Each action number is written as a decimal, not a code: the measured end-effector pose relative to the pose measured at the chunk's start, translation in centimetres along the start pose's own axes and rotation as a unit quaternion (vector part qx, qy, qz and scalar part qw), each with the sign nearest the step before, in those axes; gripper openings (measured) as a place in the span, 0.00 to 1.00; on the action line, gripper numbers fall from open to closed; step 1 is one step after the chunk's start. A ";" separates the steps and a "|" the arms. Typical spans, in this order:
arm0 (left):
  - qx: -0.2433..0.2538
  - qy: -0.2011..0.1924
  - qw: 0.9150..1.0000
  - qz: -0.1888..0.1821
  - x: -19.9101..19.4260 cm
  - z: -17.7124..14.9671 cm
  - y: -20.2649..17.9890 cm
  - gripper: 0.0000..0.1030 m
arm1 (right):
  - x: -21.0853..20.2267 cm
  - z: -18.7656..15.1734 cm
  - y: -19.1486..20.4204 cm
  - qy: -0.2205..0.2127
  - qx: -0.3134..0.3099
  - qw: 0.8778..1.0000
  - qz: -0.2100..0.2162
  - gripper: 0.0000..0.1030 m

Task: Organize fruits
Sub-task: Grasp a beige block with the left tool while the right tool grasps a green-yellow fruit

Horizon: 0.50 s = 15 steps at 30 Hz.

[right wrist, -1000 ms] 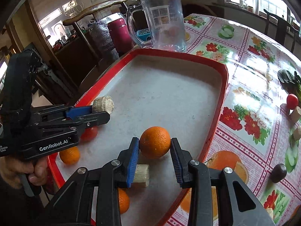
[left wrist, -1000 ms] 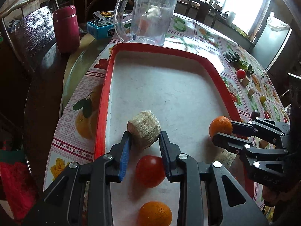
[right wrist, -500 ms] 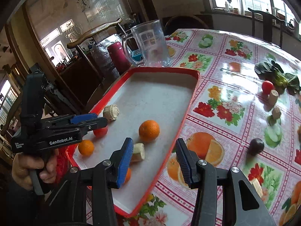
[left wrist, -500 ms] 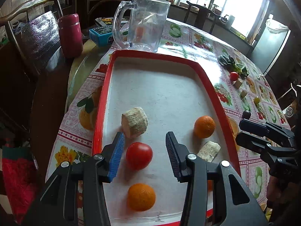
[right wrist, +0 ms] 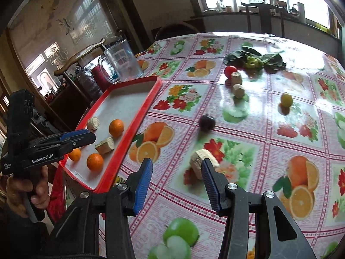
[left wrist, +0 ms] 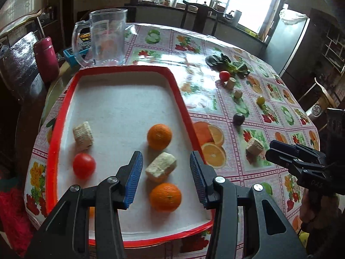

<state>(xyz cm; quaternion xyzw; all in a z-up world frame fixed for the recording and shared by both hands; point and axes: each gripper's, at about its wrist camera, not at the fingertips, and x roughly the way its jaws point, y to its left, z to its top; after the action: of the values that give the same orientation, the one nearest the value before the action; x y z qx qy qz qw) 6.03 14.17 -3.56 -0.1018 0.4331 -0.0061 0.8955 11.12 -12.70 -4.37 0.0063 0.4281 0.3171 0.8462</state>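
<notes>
Two tools, both released and empty: left tool (left wrist: 166, 177) hangs over the red tray (left wrist: 172, 79), which holds oranges, a tomato and pale chunks; right tool (right wrist: 175, 183) hovers above the worktop (right wrist: 269, 129). Nearest loose piece is the pale chunk (right wrist: 202, 158). Advice: centre it between the pads, descend squarely, close gently; round fruit rolls.

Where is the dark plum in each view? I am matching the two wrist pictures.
Left wrist: the plum is right of centre, on the tablecloth, right of the tray.
Right wrist: the plum is just above centre, right of the tray.
Shared landmark: the greens at the far side, with a tomato beside them.
</notes>
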 end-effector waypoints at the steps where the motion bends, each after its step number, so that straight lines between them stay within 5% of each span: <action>1: 0.005 0.001 1.000 -0.003 0.1 0.0 -0.7 0.42 | -0.4 -0.2 -0.6 -0.002 0.005 1.000 -0.005 0.47; 15: 0.053 0.021 0.997 -0.045 2.6 0.7 -8.4 0.42 | -2.9 -1.1 -7.1 -0.022 0.047 0.998 -0.048 0.47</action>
<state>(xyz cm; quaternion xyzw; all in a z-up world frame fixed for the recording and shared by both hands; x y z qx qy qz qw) 8.89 5.84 -3.55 -0.0732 0.4457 -0.0712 0.8893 12.80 -20.28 -5.00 0.0320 0.4239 0.2555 0.8683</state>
